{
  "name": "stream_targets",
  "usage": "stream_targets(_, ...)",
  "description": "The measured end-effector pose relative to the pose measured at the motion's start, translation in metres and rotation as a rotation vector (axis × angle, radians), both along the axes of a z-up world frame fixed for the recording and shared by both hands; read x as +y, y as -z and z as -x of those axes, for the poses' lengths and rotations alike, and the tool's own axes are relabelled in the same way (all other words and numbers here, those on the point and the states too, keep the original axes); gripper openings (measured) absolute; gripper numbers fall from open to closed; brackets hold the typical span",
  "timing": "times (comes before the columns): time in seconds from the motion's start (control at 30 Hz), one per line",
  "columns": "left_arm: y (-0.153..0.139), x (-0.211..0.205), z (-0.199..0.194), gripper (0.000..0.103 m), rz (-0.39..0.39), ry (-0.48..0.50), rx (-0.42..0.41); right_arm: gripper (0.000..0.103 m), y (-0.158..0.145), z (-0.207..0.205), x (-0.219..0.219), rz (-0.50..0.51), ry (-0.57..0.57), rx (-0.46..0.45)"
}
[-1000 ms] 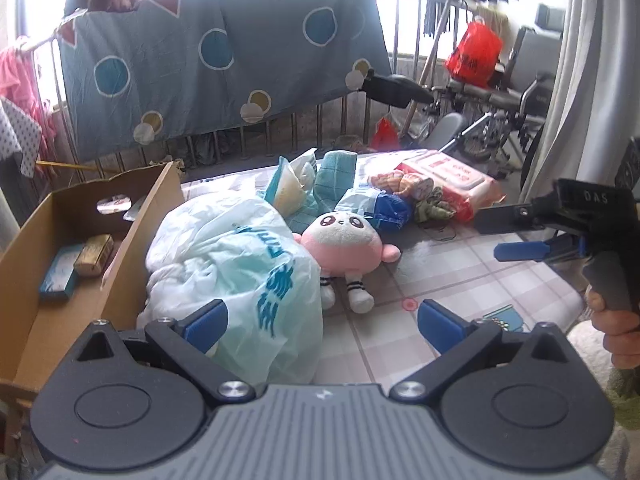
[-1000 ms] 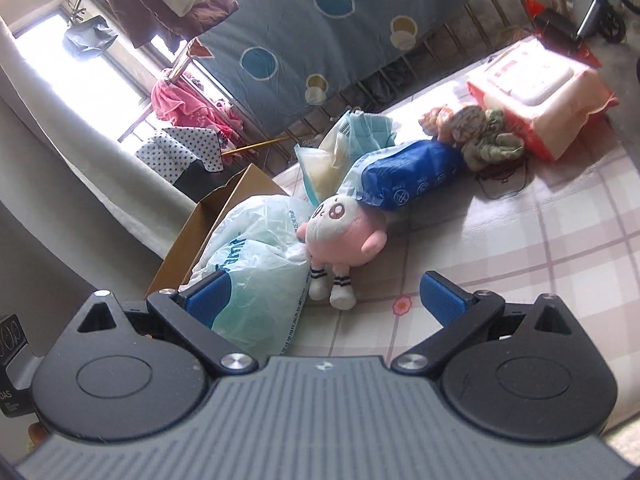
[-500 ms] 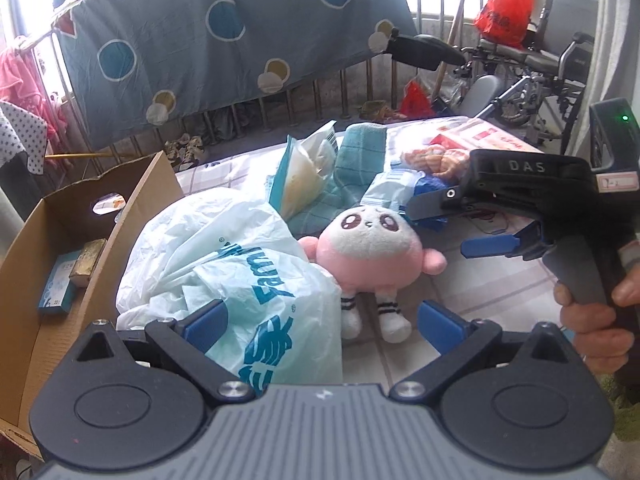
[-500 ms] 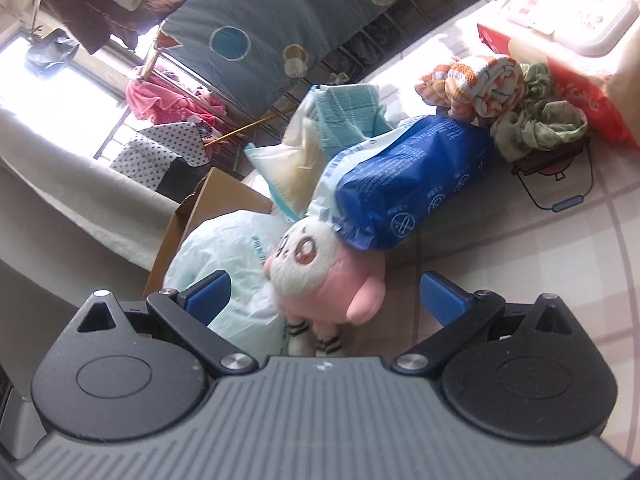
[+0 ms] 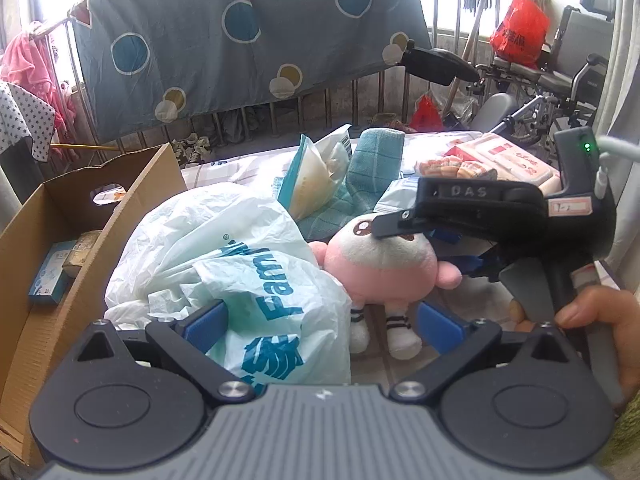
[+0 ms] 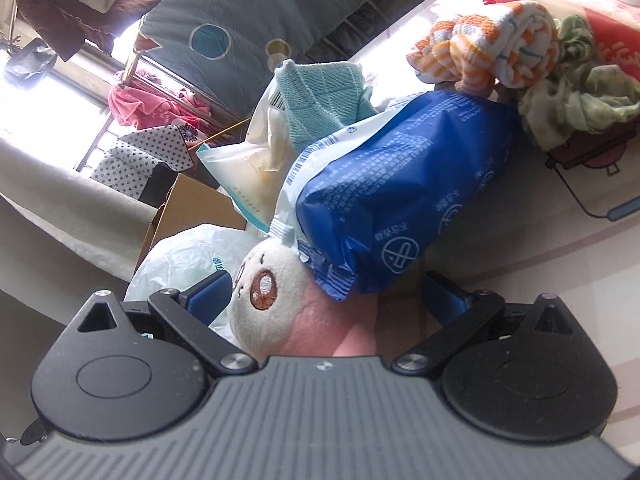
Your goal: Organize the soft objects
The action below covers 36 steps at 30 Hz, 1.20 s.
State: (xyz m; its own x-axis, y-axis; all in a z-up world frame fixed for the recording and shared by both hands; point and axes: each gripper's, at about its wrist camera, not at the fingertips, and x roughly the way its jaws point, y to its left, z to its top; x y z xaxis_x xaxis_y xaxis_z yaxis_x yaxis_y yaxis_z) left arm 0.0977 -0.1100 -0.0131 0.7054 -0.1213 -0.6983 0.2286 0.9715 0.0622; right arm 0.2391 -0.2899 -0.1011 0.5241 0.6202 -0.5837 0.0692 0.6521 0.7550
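Right tool [image 6: 326, 294] wide open, jaws just closing a little, straddling pink-and-cream plush toy [image 6: 276, 312]; toy head between the 2 blue pads [image 6: 210, 294], left pad just beside it, contact impossible to tell, not gripped. Seen from left wrist view: right tool [image 5: 452, 240] over the plush toy's [image 5: 380, 268] head, held by a hand [image 5: 600, 328] at right edge.

Left tool [image 5: 320, 320] also wide open, holding nothing; white plastic bag with teal print [image 5: 224, 264] bulging up between its pads, plush toy's legs near the right pad [image 5: 438, 326].

Plush toy lying on checked tabletop [image 6: 560, 264], touching plastic bag on one side, blue wipes pack [image 6: 400, 200] resting against top of its head. Behind pack: teal checked cloth [image 6: 320, 100] and clear pouch with yellowish contents [image 6: 252, 168]. Past the pack: orange-white rolled towel [image 6: 492, 56], green crumpled cloth [image 6: 580, 100], red wipes package [image 5: 504, 156] at far end.

Open cardboard box [image 5: 80, 240] left of plastic bag, touching it; 2 small boxes inside [image 5: 60, 272]. Blue sheet with circles [image 5: 240, 40] hung on railing behind.
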Motion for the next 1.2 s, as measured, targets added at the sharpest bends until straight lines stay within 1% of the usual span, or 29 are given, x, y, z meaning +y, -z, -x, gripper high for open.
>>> stream_targets(0.03, 0.0, 0.0, 0.001, 0.1, 0.006, 0.003, -0.002, 0.09, 0.001, 0.0, 0.002, 0.002, -0.005, -0.003)
stream_targets(0.1, -0.001, 0.003, 0.005, 0.099, 0.023, 0.006, -0.006, 0.077, 0.001, 0.004, 0.003, -0.039, -0.027, -0.021)
stream_targets(0.13, -0.002, 0.003, 0.007, 0.099, 0.033, 0.007, -0.007, 0.072, -0.001, 0.005, 0.004, -0.03, -0.033, -0.022)
stream_targets(0.27, -0.006, 0.005, 0.018, 0.099, 0.078, 0.015, -0.013, 0.068, -0.004, 0.012, 0.002, -0.021, -0.06, -0.022)
stream_targets(0.37, -0.011, 0.005, 0.03, 0.099, 0.098, 0.036, -0.025, 0.067, -0.004, 0.016, -0.003, -0.033, -0.072, -0.011)
stream_targets(0.5, -0.017, 0.001, 0.046, 0.099, 0.1, 0.076, -0.038, 0.067, -0.002, 0.036, -0.025, -0.076, -0.106, 0.024)
stream_targets(0.63, -0.018, -0.005, 0.059, 0.099, 0.122, 0.134, -0.016, 0.067, 0.0, 0.051, -0.043, -0.117, -0.147, 0.058)
stream_targets(0.77, -0.018, -0.014, 0.068, 0.099, 0.143, 0.191, 0.005, 0.067, -0.003, 0.067, -0.055, -0.122, -0.216, 0.071)
stream_targets(0.87, -0.014, -0.021, 0.072, 0.099, 0.12, 0.224, -0.001, 0.067, -0.007, 0.078, -0.063, -0.113, -0.254, 0.073)
stream_targets(0.93, -0.011, -0.024, 0.072, 0.099, 0.096, 0.218, -0.001, 0.067, -0.01, 0.083, -0.068, -0.107, -0.274, 0.071)
stream_targets(1.0, -0.007, -0.025, 0.07, 0.099, 0.108, 0.23, 0.029, 0.067, -0.011, 0.086, -0.072, -0.115, -0.305, 0.072)
stream_targets(1.1, 0.001, -0.027, 0.067, 0.099, 0.142, 0.251, 0.083, 0.068, -0.008, 0.088, -0.074, -0.156, -0.349, 0.086)
stream_targets(1.2, 0.007, -0.031, 0.064, 0.099, 0.146, 0.262, 0.114, 0.069, -0.004, 0.087, -0.063, -0.188, -0.406, 0.089)
